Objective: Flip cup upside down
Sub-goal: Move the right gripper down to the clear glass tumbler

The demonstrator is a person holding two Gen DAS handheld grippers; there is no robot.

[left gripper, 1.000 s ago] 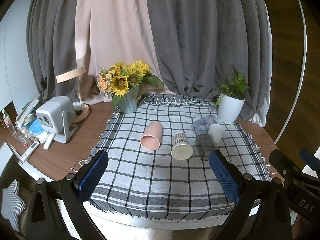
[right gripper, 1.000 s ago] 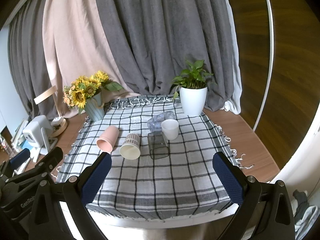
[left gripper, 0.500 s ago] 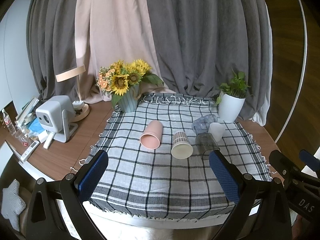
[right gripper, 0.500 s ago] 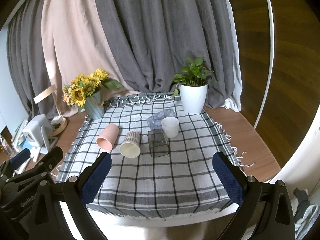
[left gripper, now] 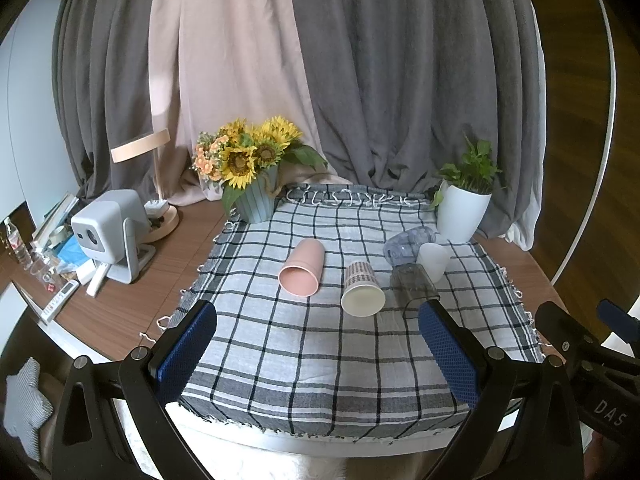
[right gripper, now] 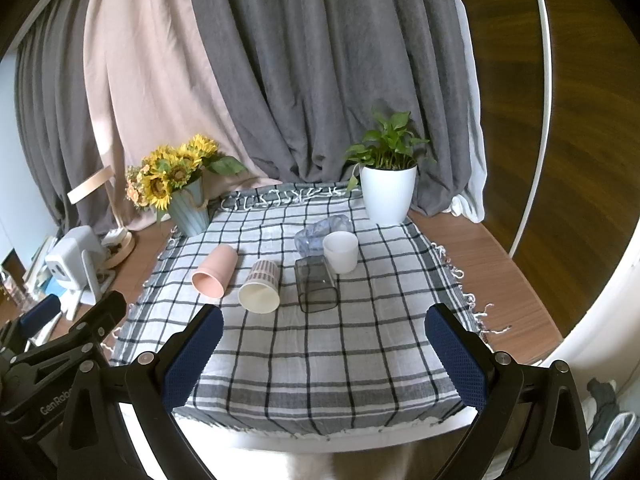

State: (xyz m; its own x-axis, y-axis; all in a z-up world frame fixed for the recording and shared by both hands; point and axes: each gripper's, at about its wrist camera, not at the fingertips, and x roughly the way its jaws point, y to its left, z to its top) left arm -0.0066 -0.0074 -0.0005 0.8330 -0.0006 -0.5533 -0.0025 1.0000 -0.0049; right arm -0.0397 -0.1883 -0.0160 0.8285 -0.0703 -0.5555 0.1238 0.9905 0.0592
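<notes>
Several cups sit mid-cloth on a checked tablecloth [left gripper: 320,360]. A pink cup [left gripper: 302,267] [right gripper: 212,271] lies on its side, mouth toward me. A patterned paper cup [left gripper: 362,290] [right gripper: 261,286] lies on its side beside it. A dark clear square cup [left gripper: 412,285] [right gripper: 315,283] lies on its side. A white cup [left gripper: 432,261] [right gripper: 340,251] stands upright, and a clear plastic cup [left gripper: 404,242] [right gripper: 318,232] lies behind it. My left gripper [left gripper: 318,346] and right gripper [right gripper: 322,348] are open and empty, above the cloth's near edge, well short of the cups.
A sunflower vase [left gripper: 256,196] stands at the cloth's back left, a white potted plant [right gripper: 386,196] at the back right. A grey projector [left gripper: 106,228], a lamp and small clutter fill the wooden table's left side. Curtains hang behind.
Both views have drifted very slightly. The cups have not moved and both grippers stay open.
</notes>
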